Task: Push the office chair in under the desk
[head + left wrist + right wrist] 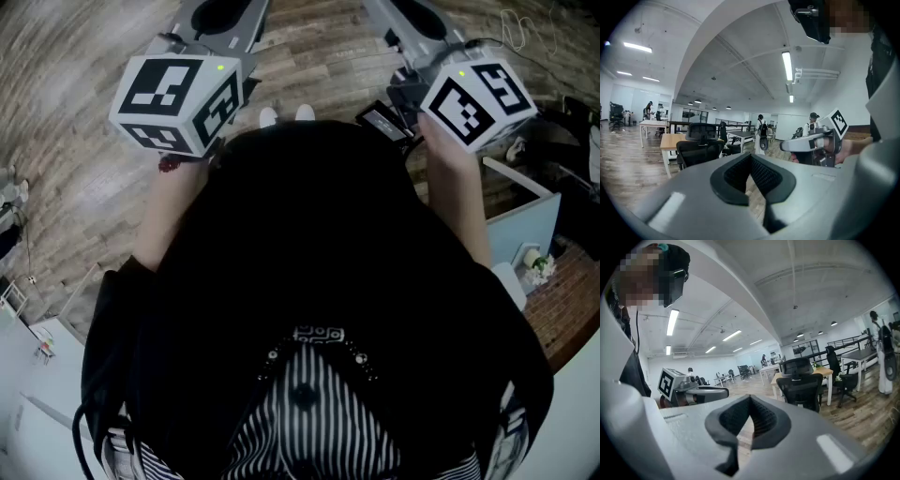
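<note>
My left gripper [751,174] and right gripper [750,416] are both shut tight, holding nothing.
The black mesh office chair [802,386] stands well away by the light wooden desk [827,372]; I think closed jaws are good for pushing it.

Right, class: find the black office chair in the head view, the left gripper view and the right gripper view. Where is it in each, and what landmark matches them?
Head view: not in it; the person fills most of it.
Left gripper view: the office chair stands left of centre.
Right gripper view: it stands right of centre.
Shared landmark: the wooden desk just behind the chair, in both gripper views.
</note>
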The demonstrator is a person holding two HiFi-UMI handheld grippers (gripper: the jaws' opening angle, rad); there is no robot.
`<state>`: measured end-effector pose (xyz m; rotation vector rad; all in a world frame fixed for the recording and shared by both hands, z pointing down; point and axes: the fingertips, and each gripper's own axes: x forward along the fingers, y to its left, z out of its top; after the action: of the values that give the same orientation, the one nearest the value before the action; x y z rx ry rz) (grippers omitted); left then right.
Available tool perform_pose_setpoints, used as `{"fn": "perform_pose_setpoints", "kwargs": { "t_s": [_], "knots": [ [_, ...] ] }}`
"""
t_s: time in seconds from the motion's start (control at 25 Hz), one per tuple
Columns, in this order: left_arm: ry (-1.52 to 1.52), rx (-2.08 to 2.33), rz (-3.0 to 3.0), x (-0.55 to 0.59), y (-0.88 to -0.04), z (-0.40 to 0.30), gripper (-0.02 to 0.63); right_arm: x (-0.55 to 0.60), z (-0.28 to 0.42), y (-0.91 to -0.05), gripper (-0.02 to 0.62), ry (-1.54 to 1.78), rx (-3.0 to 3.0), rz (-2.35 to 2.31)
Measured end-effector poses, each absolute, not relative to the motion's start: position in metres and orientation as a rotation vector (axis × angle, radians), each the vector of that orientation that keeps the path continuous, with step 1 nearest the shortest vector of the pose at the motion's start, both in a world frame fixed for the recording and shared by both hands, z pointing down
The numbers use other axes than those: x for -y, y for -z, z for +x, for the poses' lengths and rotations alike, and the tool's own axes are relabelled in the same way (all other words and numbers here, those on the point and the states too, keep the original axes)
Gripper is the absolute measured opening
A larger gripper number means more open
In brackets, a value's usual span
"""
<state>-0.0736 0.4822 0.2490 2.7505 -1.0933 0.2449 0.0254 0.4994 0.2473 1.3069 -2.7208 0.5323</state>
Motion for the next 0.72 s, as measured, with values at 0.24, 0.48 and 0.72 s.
{"fn": "perform_pose_setpoints", "kwargs": {
  "t_s": [0.24, 0.48, 0.72],
  "knots": [
    [-0.221, 1.084, 2.728, -0.478, -0.249, -0.063, 0.0, -0.501, 0.025, -0.245, 0.0, -0.361, 2.715, 1.291],
    [-0.192, 1.103, 2.718, -0.484, -0.251, -0.048, -0.002, -0.516, 0.042, -0.247, 0.0, -0.296, 2.731, 1.333],
    [-0.156, 1.07, 2.735, -0.482, -0.258, -0.022, -0.003, -0.511, 0.053, -0.259, 0.0, -0.373, 2.721, 1.357]
  ]
}}
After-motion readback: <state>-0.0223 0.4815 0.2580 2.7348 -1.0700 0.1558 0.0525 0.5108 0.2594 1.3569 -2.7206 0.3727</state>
